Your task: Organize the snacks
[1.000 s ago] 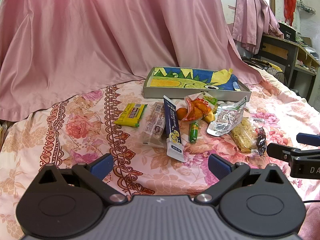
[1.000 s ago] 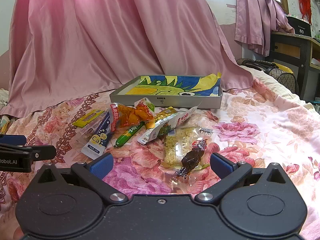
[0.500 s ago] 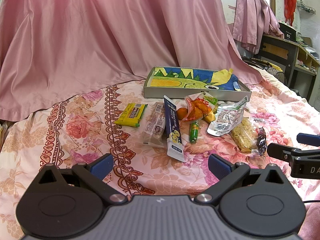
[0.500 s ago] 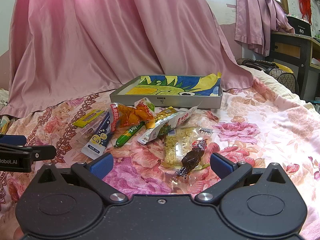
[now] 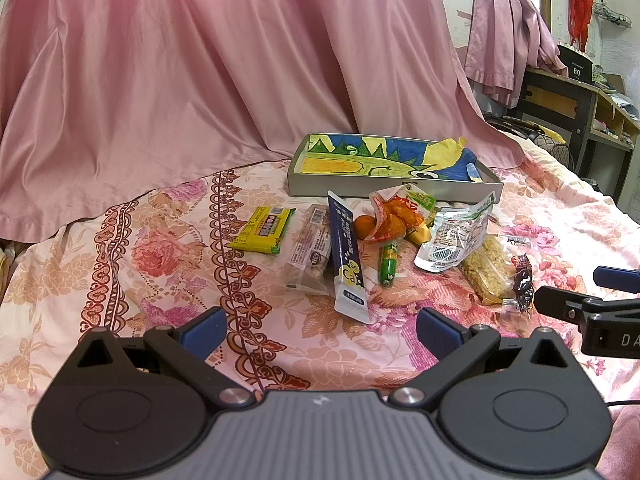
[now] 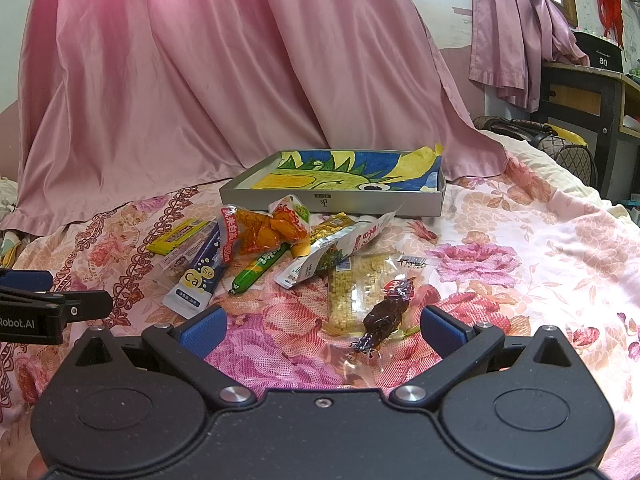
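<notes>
A pile of snacks lies on the floral bedspread in front of a grey tray (image 5: 392, 191) (image 6: 340, 202) lined with a blue, green and yellow drawing. From left to right I see a yellow bar (image 5: 264, 229), a clear wafer pack (image 5: 310, 250), a dark blue tube pack (image 5: 346, 248) (image 6: 198, 276), an orange chip bag (image 5: 394, 216) (image 6: 266, 232), a green sausage stick (image 5: 387, 264) (image 6: 258, 268), a silver pouch (image 5: 456, 236), a puffed-rice bar (image 6: 354, 292) and a dark wrapped candy (image 6: 386, 318). My left gripper (image 5: 320, 332) is open, short of the pile. My right gripper (image 6: 322, 330) is open, with the candy between its fingertips' line.
A pink curtain (image 5: 200, 80) hangs behind the bed. A dark wooden desk (image 5: 576, 108) and a bag (image 6: 540, 140) stand at the right. The bedspread (image 6: 540, 248) right of the pile shows only its flower print.
</notes>
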`<state>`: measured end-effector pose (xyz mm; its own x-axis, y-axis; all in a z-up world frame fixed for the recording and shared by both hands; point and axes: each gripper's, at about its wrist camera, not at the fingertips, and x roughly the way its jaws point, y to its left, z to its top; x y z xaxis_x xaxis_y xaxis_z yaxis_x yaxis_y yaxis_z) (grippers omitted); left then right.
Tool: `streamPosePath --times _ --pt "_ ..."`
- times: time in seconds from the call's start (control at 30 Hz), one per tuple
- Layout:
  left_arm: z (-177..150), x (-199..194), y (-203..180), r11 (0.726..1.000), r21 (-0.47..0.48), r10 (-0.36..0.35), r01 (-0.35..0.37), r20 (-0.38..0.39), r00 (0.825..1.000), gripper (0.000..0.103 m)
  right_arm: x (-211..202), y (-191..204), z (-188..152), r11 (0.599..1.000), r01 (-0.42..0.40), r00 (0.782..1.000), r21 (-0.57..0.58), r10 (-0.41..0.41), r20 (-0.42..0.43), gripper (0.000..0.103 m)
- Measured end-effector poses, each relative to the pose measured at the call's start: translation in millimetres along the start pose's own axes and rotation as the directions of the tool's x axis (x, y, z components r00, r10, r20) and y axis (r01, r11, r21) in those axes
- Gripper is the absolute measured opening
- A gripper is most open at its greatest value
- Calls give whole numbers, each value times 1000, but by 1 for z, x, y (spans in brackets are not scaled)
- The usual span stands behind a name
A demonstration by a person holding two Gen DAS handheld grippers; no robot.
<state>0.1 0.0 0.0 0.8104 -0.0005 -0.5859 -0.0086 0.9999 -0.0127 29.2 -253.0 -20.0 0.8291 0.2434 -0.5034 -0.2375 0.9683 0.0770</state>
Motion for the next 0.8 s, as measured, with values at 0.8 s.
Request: streamPosePath --times 0.8 --pt "0 1 1 1000 0 6 -6 -7 1000 103 3 1 0 1000 3 1000 -3 -3 -10 102"
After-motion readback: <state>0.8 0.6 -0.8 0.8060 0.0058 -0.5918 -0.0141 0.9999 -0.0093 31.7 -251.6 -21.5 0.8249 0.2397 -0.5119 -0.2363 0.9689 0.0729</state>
